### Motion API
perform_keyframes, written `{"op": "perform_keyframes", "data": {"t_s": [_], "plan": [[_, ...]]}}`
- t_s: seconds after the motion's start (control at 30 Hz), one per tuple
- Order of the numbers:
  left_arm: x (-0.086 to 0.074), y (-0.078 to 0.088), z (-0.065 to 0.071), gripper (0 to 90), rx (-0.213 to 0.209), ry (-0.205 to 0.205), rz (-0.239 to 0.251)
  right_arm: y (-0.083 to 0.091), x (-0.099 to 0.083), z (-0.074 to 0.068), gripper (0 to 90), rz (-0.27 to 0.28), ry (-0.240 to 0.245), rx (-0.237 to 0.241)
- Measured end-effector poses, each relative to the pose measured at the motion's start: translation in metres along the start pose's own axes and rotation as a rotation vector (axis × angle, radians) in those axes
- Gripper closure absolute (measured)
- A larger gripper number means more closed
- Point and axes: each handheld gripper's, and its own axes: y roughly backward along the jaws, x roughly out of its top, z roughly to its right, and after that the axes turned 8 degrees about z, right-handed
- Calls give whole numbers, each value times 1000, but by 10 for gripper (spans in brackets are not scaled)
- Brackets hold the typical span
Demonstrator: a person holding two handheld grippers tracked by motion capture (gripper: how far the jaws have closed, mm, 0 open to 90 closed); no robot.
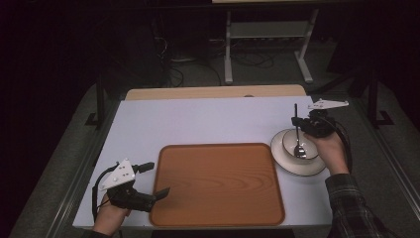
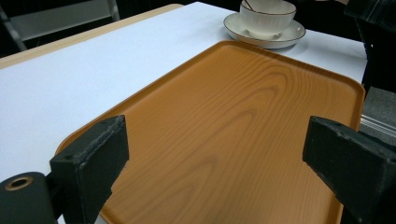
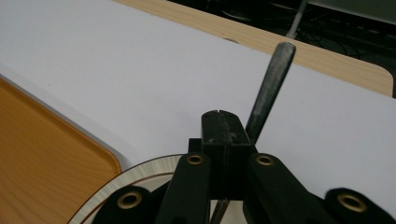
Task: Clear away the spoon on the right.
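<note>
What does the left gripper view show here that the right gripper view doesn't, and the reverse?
Left gripper view alone: the white bowl sitting on the plate, and the left gripper with jaws wide apart over the tray. Right gripper view alone: the right gripper shut on the spoon handle. Shared: the wooden tray, the plate and the white table.

Metal spoon with a dark handle (image 1: pixel 297 134) standing in a white, brown-rimmed bowl (image 1: pixel 300 144) on a matching saucer (image 1: pixel 283 157).
Its handle (image 3: pixel 270 91) rises past the right gripper's (image 3: pixel 222 122) closed jaws, which pinch it; the orange wood-grain tray (image 2: pixel 243 135) lies flat between the left gripper's (image 2: pixel 219 158) parted jaws.
</note>
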Motion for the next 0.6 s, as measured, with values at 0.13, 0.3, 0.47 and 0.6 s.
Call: {"op": "perform_keyframes", "data": {"t_s": [0.13, 0.3, 0.47, 0.6], "plan": [[0, 0, 0, 65, 1, 0, 0, -1, 0, 0, 896, -5, 8, -5], [0, 0, 0, 65, 0, 0, 4, -4, -2, -2, 897, -33, 36, -32], [0, 1, 0, 65, -1, 0, 3, -2, -2, 0, 897, -33, 34, -44], [0, 1, 0, 65, 0, 0, 1, -1, -4, 4, 896, -30, 22, -56]]}}
